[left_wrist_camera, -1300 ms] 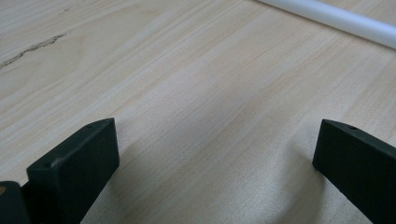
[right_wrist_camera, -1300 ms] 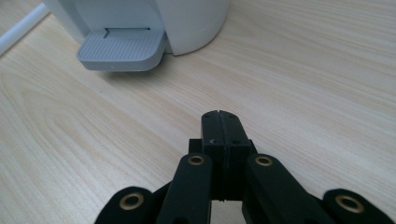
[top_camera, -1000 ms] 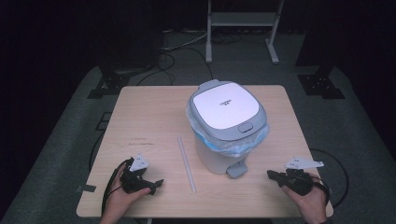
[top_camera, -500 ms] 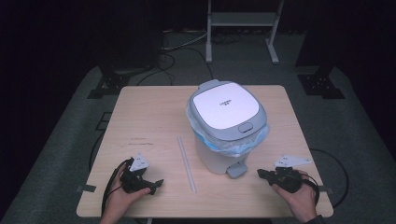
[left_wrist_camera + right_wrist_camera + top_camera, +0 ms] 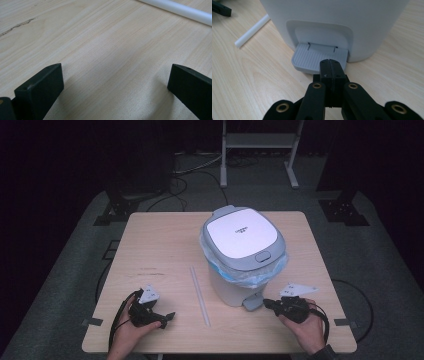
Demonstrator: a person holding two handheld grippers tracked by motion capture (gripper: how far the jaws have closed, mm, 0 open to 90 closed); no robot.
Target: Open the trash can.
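right tongs [image 5: 329,65] now nearer bin pedal [image 5: 317,58], contact perhaps hidden

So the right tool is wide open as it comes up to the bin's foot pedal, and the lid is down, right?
Not quite. The right tool is shut, its two jaws pressed together, as the right gripper view shows. The rest holds: it sits right at the bin's foot pedal, and the lid is down.
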